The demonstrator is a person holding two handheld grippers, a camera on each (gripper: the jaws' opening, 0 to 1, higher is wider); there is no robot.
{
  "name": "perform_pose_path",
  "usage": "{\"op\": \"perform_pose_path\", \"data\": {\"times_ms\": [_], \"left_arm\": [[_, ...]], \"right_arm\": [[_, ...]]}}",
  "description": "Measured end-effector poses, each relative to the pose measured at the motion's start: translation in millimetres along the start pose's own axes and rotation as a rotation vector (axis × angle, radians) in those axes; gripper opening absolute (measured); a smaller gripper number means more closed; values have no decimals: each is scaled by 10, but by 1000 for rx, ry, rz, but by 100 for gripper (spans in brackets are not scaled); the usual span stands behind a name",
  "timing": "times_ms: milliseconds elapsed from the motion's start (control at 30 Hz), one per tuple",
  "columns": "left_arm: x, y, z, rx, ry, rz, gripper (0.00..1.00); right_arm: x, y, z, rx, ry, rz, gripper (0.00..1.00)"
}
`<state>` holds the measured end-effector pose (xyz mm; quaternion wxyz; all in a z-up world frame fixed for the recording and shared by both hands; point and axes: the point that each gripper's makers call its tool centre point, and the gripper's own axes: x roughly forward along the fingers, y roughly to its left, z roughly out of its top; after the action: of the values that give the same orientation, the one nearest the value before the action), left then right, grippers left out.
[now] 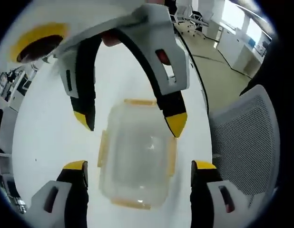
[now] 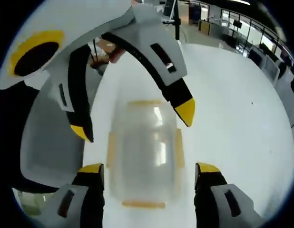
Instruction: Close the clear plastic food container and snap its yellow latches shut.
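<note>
Clear plastic container (image 1: 136,159) with pale yellow latches (image 1: 171,154) on its four sides lies lid-on upon the white table (image 1: 42,137) — framed between the parted jaws of the left gripper (image 1: 140,170) and right gripper (image 2: 150,172), neither touching it. No legible writing.

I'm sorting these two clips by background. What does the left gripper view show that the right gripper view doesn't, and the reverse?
Left gripper view: a white mesh office chair beside the white table. Right gripper view: an office background with dark window frames. Both: the clear container with yellow latches lying on the table between the view's own open jaws, the other gripper reaching down from above it.
</note>
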<state>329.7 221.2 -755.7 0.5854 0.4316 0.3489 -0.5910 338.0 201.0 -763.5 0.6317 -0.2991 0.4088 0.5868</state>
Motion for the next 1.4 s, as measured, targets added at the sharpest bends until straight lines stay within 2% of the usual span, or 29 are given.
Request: {"op": "perform_pose_path", "data": {"times_ms": [233,533,833,1400], "left_arm": [[-29,75,-93,4,21,-21,89],[-19,71,-174,-2,47,-44,89],[0,69,-238,2,74,-73,89],[83,80,-382,31,105,-80,86]], "right_arm": [[-13,30,-43,-31,27,-6,78],[-8,53,-94,-68,54,-24,77],[-19,70,-127,-68,57,-24,77],[61,113,-227,-72,89,-22,76]]}}
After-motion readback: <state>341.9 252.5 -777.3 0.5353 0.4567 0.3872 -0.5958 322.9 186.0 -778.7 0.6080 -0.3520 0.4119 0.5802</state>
